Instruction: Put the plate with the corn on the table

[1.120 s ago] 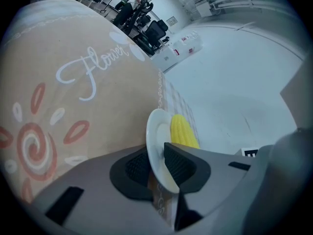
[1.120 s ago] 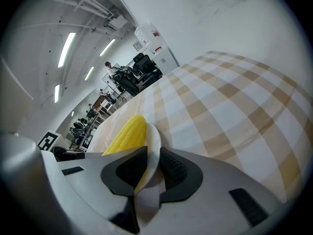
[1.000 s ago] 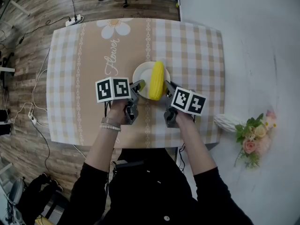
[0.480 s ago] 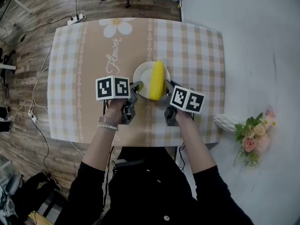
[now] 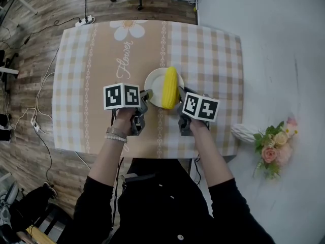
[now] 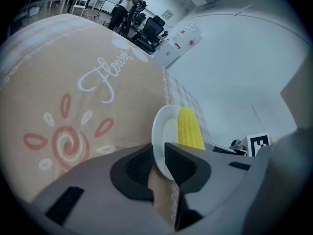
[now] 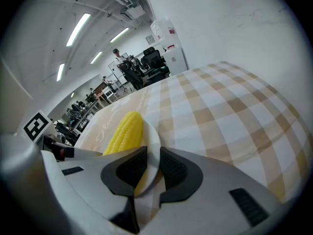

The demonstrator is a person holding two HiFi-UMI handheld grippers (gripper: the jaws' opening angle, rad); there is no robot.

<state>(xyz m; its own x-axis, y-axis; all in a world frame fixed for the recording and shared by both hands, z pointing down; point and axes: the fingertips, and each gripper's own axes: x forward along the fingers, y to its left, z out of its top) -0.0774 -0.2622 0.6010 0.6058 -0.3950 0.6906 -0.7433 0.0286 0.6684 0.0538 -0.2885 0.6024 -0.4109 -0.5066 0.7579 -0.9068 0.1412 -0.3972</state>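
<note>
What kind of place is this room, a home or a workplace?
Most likely an office or lab workroom, not a home: office chairs stand in the background, long strip lights run along the ceiling, and a power strip lies on the wood floor.

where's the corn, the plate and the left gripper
corn (image 5: 170, 88): head view, middle of the cob
plate (image 5: 153, 84): head view, bare left part
left gripper (image 6: 157, 159): left gripper view, between its fingertips

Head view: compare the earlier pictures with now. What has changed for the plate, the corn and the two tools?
Nothing visibly changed. The plate with the corn stays over the middle of the table, with the left tool and right tool still gripping its opposite rims.
</note>
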